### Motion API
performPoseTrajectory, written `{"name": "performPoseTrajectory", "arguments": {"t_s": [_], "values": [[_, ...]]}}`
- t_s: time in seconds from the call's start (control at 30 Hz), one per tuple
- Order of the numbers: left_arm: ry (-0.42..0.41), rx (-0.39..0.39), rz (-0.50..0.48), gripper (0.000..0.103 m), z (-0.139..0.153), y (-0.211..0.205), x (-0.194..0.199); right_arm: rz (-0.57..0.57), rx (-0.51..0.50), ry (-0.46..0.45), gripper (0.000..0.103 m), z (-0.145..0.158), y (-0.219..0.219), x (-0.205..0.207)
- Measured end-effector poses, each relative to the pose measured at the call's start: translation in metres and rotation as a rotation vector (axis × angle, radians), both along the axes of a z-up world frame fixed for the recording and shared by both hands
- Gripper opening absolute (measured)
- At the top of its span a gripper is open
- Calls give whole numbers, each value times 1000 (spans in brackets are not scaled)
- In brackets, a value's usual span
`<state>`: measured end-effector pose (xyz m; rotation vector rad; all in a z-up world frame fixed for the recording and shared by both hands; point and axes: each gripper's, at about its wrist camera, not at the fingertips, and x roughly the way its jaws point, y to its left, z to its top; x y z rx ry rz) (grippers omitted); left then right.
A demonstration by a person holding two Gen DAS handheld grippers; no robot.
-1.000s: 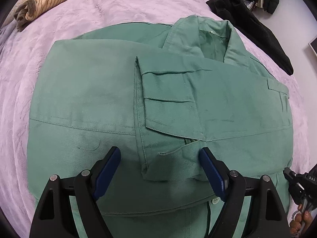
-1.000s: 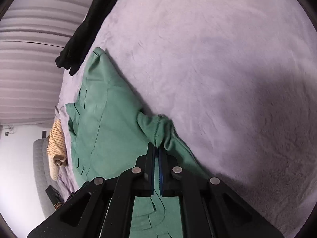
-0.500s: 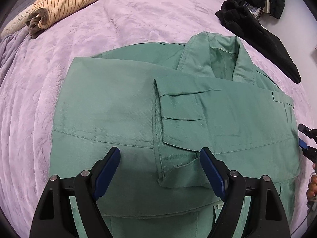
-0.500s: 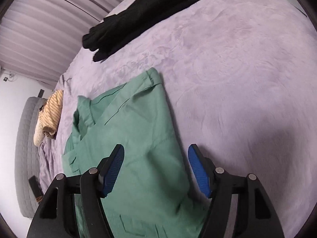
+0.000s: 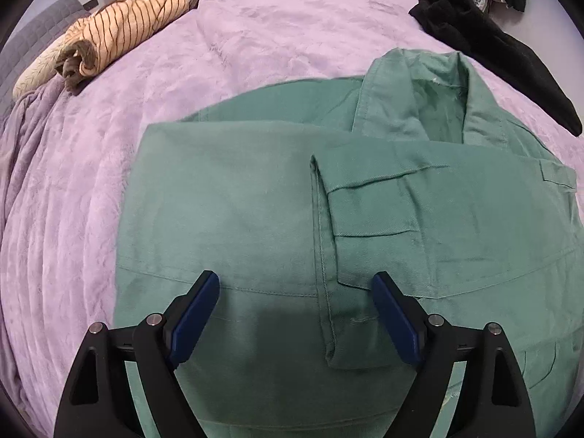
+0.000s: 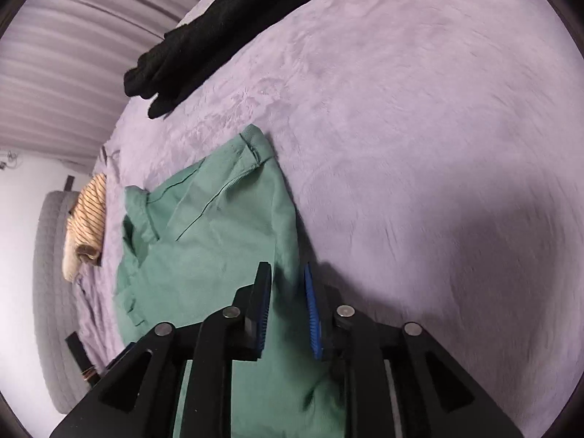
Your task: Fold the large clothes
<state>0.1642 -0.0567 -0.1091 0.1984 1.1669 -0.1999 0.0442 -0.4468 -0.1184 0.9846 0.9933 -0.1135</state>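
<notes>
While the green jacket [image 5: 365,219] lies folded across mid-frame on the purple blanket [image 5: 255,29], the left gripper [image 5: 295,281] hovers with fingers spread wide; the right gripper [image 6: 286,273], jaws just closing, straddles the jacket's edge without pinching.

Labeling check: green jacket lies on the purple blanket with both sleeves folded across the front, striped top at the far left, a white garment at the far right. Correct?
One error: the garment at the far right is black, not white, as the left wrist view shows. The rest holds: green jacket on the purple blanket, sleeves folded across the front, striped top at the far left.
</notes>
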Motion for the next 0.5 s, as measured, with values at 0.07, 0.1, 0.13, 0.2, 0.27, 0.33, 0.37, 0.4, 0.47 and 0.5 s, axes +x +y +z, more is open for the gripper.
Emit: {"name": "performPoseTrajectory", "arguments": {"t_s": [0.07, 0.1, 0.13, 0.2, 0.27, 0.33, 0.37, 0.4, 0.47, 0.5], "values": [[-37, -3, -44, 87, 18, -10, -1, -38, 78, -17, 38, 5, 6, -34], [-49, -5, -68, 87, 23, -19, 0, -59, 128, -24, 38, 4, 10, -51], [-61, -8, -103, 87, 29, -32, 1, -86, 186, -28, 38, 1, 15, -68], [-85, -19, -170, 87, 34, -64, 5, -156, 302, -35, 39, -14, 23, -93], [-81, -33, -222, 87, 35, -99, 9, -235, 407, -62, 39, -29, 27, -105], [-66, -67, -271, 87, 30, -142, 9, -323, 507, -92, 39, -48, 30, -113], [-65, -76, -294, 87, 30, -160, 8, -354, 540, -107, 39, -54, 32, -115], [-70, -80, -327, 87, 26, -183, 4, -381, 561, -119, 39, -59, 32, -115], [-71, -76, -366, 87, 20, -217, -2, -435, 583, -157, 39, -65, 32, -115], [-72, -71, -376, 87, 17, -231, -7, -454, 587, -168, 32, -67, 31, -114]]}}
